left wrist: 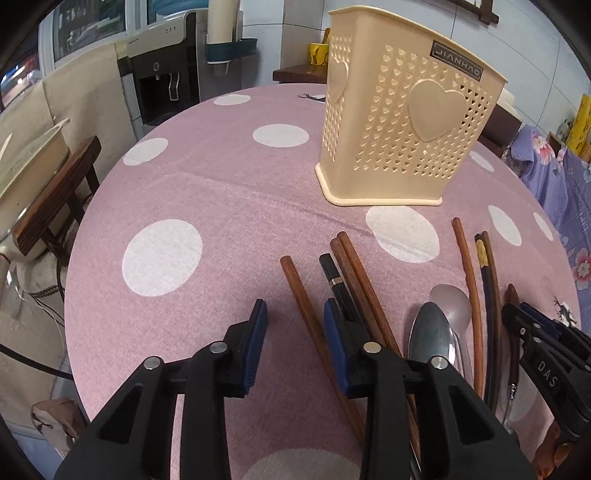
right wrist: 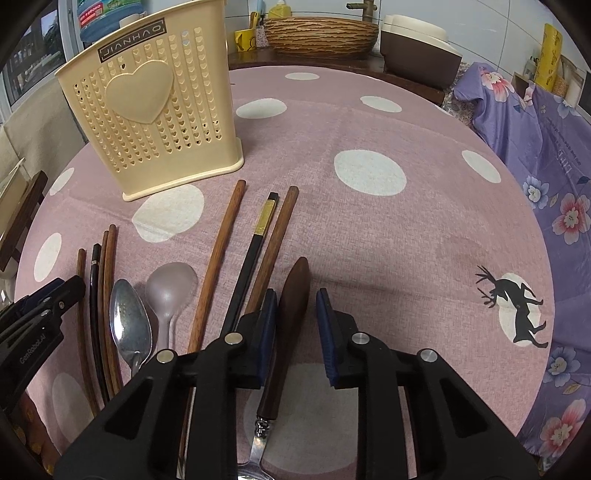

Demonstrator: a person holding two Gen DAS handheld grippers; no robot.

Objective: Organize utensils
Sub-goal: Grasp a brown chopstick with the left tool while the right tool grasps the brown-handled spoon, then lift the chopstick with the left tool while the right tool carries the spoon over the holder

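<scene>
Right wrist: right gripper (right wrist: 295, 325) narrow, astride wooden handle (right wrist: 291, 314), pads apart from it, blade end hidden. Left wrist: left gripper (left wrist: 295, 332) narrow, astride chopstick (left wrist: 306, 314), tip hidden.

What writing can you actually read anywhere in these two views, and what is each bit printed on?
"JIANHAO": dark label on the cream utensil holder; upside down in the left wrist view.
"DAS": on the right claw body, seen from the left wrist.
"GenRobot.AI": on the left claw body, seen from the right wrist.
Water bottle label: too small to read.
Purple floral cloth print: too blurred to read.
</scene>
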